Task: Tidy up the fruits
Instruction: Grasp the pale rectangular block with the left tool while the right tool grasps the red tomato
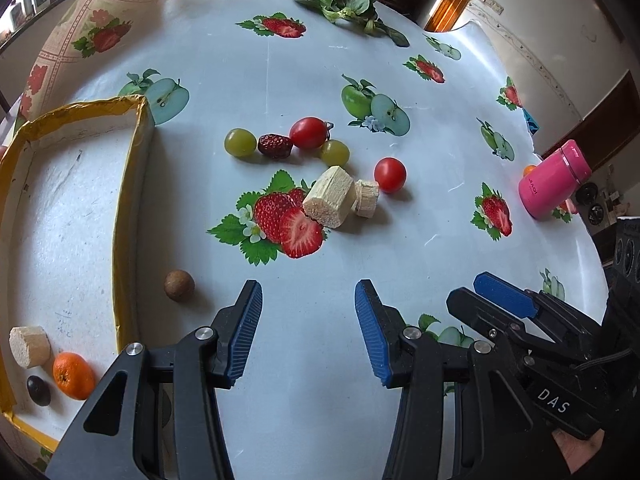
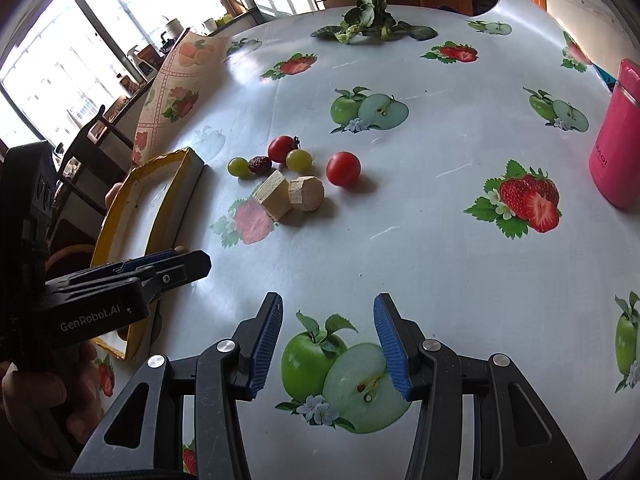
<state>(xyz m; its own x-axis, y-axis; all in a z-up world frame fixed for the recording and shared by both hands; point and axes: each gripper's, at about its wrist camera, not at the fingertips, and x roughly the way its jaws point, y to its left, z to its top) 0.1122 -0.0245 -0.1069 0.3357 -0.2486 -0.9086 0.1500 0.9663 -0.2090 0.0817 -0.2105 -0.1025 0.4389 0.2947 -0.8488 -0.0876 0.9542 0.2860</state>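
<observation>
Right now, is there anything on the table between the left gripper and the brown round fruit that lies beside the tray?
Nothing visible stands between them. The left gripper hangs open over bare tablecloth, and the brown round fruit lies just to its left, close to the yellow-edged tray wall but apart from it.

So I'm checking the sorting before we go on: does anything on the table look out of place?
Yes. A small brown round fruit lies alone on the tablecloth just outside the yellow-rimmed tray, apart from the main cluster. Leafy greens sprawl loose at the far edge, and the pink flask is no fruit.
</observation>
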